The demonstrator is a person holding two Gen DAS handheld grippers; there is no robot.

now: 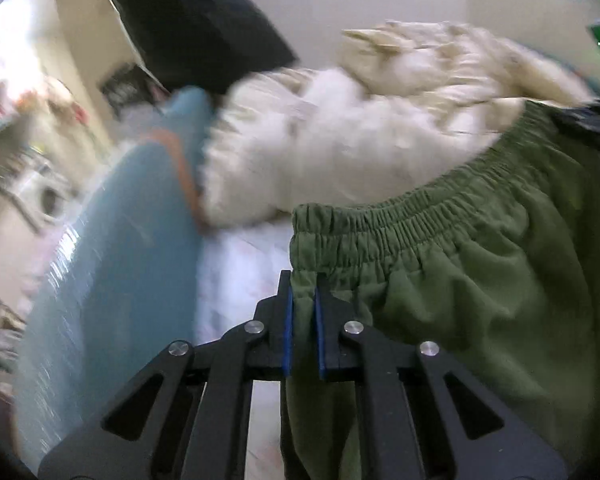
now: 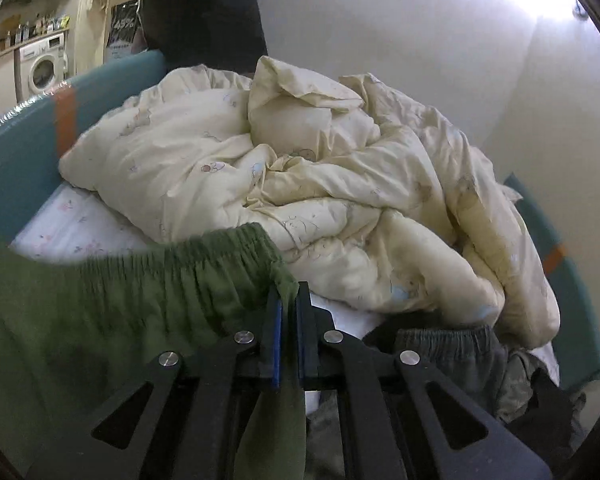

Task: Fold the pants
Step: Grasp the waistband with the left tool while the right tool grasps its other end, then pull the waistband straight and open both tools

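Your fingers [image 1: 286, 312] on the left gripper [image 1: 303, 292] are clamped nearly together with olive cloth squeezed between the blue pads, right at the left end of the waistband of the green pants [image 1: 480, 280]. From the left wrist view the pants look like a soft, wrinkly olive pair with a gathered elastic waistband that runs up and to the right; the body of the fabric fills the lower right of the picture and a strip hangs down behind the gripper, cut off by the bottom edge. Most of this view is smeared, so the cream duvet [image 1: 340, 132] behind the waistband is just a pale blob, and the teal headboard [image 1: 112, 260] with an orange stripe on the left is streaky too. You can see a bit of white printed sheet [image 1: 236, 280] between them. Over on the right wrist view, your right gripper [image 2: 289, 292] is also pinched tight on the pants [image 2: 120, 300], this time on the waistband's right corner, with a tail of cloth dangling below the pads. The waistband stretches off left and blurs out at the frame edge. The duvet [image 2: 300, 168] is sharp here, heaped up with little cartoon prints. A darker grey-green garment [image 2: 452, 348] sits partly hidden behind the right finger, and I can't tell what it is. A washing machine [image 2: 42, 68] shows far back on the left.
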